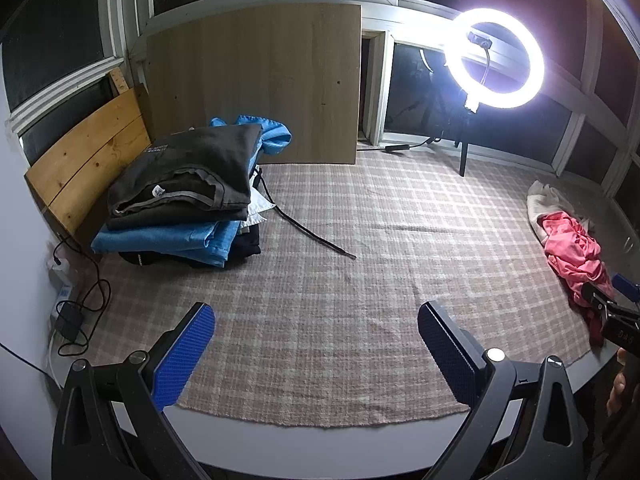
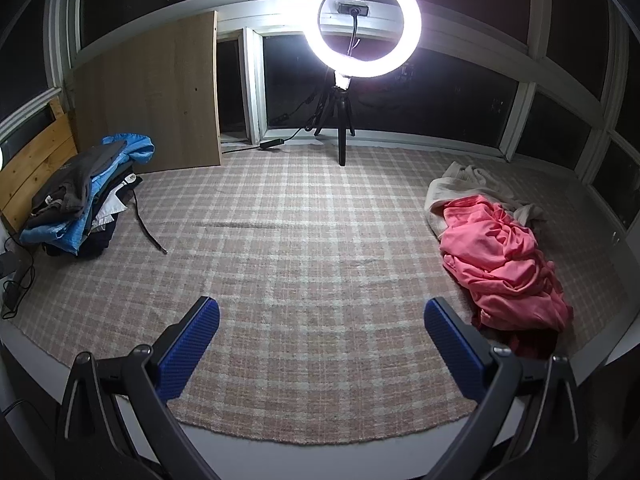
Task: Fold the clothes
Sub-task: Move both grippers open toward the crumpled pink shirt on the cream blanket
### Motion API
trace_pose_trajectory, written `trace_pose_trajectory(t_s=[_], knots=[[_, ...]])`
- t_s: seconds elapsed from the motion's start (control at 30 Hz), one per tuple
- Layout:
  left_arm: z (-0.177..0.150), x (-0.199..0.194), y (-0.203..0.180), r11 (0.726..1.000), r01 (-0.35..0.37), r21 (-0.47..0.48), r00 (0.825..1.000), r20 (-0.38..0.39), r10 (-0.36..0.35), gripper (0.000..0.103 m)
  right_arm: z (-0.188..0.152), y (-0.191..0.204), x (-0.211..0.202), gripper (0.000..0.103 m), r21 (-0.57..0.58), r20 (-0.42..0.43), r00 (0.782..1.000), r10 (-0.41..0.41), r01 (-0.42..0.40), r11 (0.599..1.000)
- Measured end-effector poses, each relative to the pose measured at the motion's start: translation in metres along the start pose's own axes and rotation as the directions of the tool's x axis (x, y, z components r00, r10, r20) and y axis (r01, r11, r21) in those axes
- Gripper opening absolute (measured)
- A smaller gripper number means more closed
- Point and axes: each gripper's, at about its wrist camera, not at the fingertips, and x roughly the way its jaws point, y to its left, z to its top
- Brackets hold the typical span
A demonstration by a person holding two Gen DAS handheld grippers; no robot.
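Note:
A stack of folded clothes [image 1: 188, 200], dark grey on top with blue and black below, sits at the left on the pink plaid cloth [image 1: 340, 280]; it also shows in the right wrist view [image 2: 76, 208]. A crumpled pink garment [image 2: 500, 264] lies at the right over a cream one [image 2: 464, 188]; both show in the left wrist view, pink [image 1: 572, 252] and cream [image 1: 548, 200]. My left gripper [image 1: 316, 320] is open and empty above the cloth's front. My right gripper [image 2: 322, 316] is open and empty, left of the pink garment.
A lit ring light [image 2: 365, 22] on a tripod stands at the back. A wooden board [image 1: 256, 80] and pine planks [image 1: 88, 164] lean at the back left. A black strap [image 1: 312, 232] trails from the stack. Cables and a charger [image 1: 72, 316] lie left. Windows surround the surface.

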Motion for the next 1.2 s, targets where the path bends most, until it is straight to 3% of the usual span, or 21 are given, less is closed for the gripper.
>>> trace_pose_trajectory(t_s=[0.63, 0.97, 1.2], knots=[[-0.007, 0.016, -0.003, 0.998, 0.055, 0.032, 0.998, -0.018, -0.054, 0.102, -0.011, -0.004, 0.001, 0.103, 0.024, -0.019, 1.000, -0.021, 0.021, 0.999], [-0.005, 0.021, -0.017, 0.989, 0.091, 0.116, 0.996, -0.003, -0.091, 0.100, -0.021, -0.010, -0.006, 0.103, 0.074, -0.024, 0.997, -0.071, 0.073, 0.995], [0.000, 0.027, -0.046, 0.967, 0.168, 0.190, 0.986, -0.017, -0.168, 0.100, -0.036, -0.028, -0.020, 0.103, 0.124, -0.026, 0.991, -0.133, 0.136, 0.983]])
